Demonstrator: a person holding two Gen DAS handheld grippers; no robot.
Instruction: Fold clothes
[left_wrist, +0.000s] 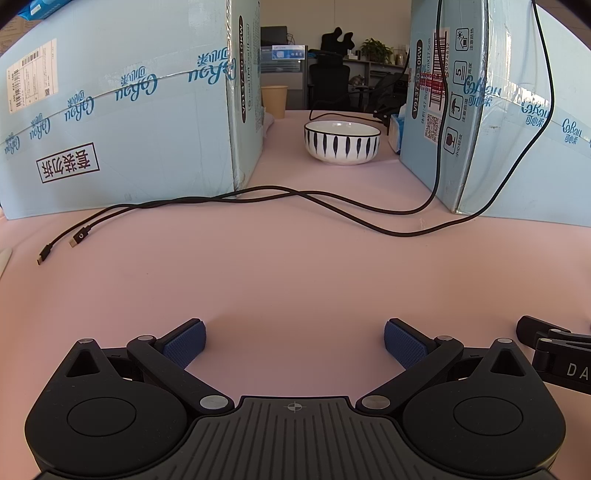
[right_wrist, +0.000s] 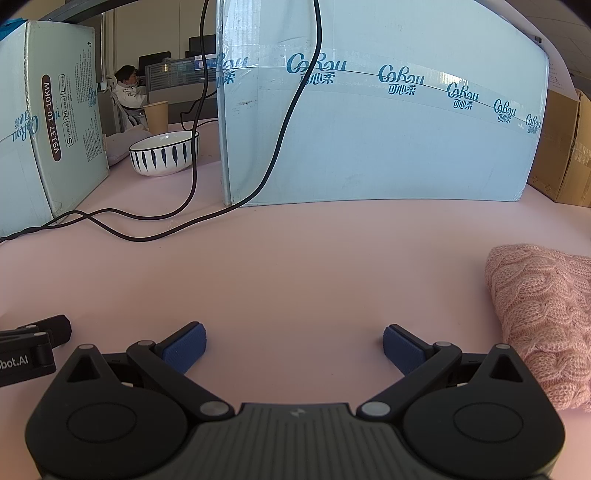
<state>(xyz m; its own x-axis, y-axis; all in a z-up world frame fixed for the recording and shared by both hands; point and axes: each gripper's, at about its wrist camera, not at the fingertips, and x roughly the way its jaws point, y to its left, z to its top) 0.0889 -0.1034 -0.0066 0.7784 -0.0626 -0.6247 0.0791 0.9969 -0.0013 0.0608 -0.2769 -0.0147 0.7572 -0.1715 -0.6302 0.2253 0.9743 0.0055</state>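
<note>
Both cameras sit low over the pale pink worktop (left_wrist: 295, 266), each just behind its own jaws and facing forward along them toward the far edge.

The left wrist view looks into the gap between two tall light-blue cardboard boxes, with the upside-down-printed box (left_wrist: 122, 118) on its left and the other box (left_wrist: 476, 110) on its right. The white bowl with dark blue stripes (left_wrist: 342, 143) stands far back in that gap.

The right wrist view sits further toward the worktop's right side. It shows the same bowl (right_wrist: 164, 153) at upper left, and the broad face of the right box (right_wrist: 380, 125) fills most of the frame.

Both views share the bowl, the two boxes, the black cables (left_wrist: 258, 194) trailing across the worktop, and the tan paper cup (left_wrist: 274, 100) behind.
</note>
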